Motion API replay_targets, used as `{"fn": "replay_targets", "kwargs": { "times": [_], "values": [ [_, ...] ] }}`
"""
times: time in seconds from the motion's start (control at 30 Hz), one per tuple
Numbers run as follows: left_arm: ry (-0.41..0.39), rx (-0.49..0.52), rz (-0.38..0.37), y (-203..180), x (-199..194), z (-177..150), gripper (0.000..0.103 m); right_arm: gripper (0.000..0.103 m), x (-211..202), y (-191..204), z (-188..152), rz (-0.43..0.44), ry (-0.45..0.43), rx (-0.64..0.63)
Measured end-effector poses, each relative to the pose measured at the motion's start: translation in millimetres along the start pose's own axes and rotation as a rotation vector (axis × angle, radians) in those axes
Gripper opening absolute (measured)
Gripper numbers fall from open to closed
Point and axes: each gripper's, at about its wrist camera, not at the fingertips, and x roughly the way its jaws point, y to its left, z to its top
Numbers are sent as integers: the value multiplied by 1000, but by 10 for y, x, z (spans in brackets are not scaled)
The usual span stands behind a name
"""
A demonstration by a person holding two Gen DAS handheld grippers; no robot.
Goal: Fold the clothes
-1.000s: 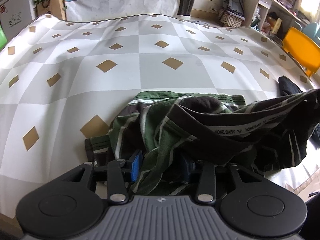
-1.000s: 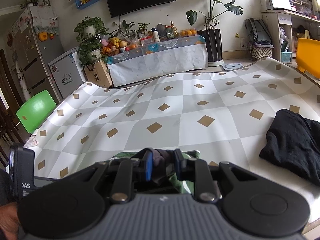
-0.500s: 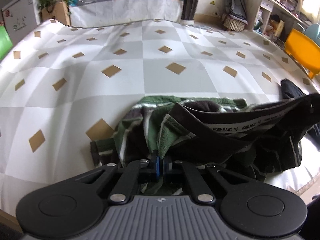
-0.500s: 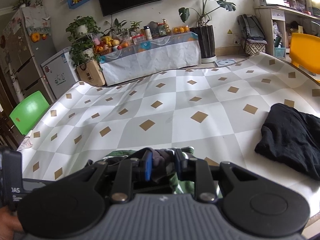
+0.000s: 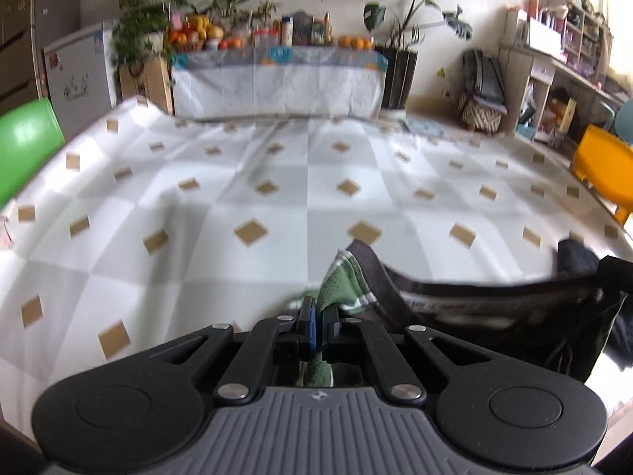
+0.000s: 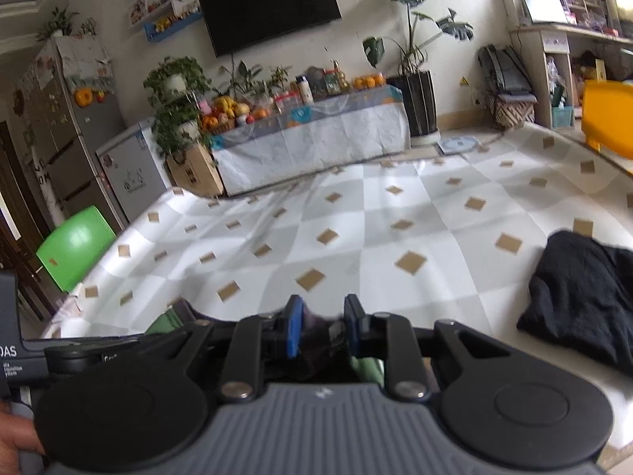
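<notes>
Garment: green striped shorts (image 5: 344, 277), dark waistband stretched rightward, hanging between both grippers just above the near edge of the table.
Left gripper (image 5: 319, 326): fully closed, green hem pinched tight between the blue pads.
Right gripper (image 6: 323, 326): narrow gap with dark fabric bunched in it; jaws read as closing on the cloth.
Step, my read: lifting the shorts to spread them for the first fold.
Doing it well: keep both hands level, draw the waistband taut without yanking, lay it flat on bare cloth ahead, away from the black garment (image 6: 585, 297).
Risk: the right grip looks bulky; fabric may slip.
Surface: table under a checked tablecloth (image 5: 277, 182), grey-white with tan diamonds, a few ripples at the far end.
Room: green chair (image 6: 75, 249) left, yellow chair (image 5: 601, 166) right, fruit-laden sideboard (image 6: 308, 134), wall television (image 6: 269, 4), potted plants.
</notes>
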Motion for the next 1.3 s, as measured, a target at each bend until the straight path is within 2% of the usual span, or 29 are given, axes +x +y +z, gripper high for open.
{"fn": "replay_targets", "kwargs": {
  "times": [0.17,0.27,0.3,0.33,0.5,0.6,0.7,0.87,0.93,1.03,1.27,1.3],
  "values": [
    [-80,41,11,-87,-107,277,1,19,-59,-15,251,25,-39,-6],
    [-72,45,-7,-111,-99,380,1,23,-2,-76,301,25,-10,-8],
    [-65,49,-9,-120,-83,378,1,33,26,-96,283,19,6,-10],
    [-49,51,-16,-118,-52,364,1,38,60,-114,240,8,27,-12],
    [53,37,-35,-64,153,175,2,54,247,-139,55,17,143,-25],
    [104,17,-23,43,272,67,8,63,357,-124,-52,31,205,-33],
    [142,-16,-2,193,376,-9,20,64,505,-61,-159,22,274,-59],
    [169,-128,19,471,460,-72,25,67,737,76,-374,19,354,-122],
    [174,-168,17,541,476,-97,30,67,832,104,-453,6,381,-138],
    [185,-208,8,599,503,-134,31,67,941,85,-523,-12,390,-122],
    [205,-204,-12,567,563,-171,32,67,1120,36,-573,-12,372,-102],
    [206,-203,-13,562,567,-172,32,64,1147,32,-578,-11,376,-98]
  ]
}}
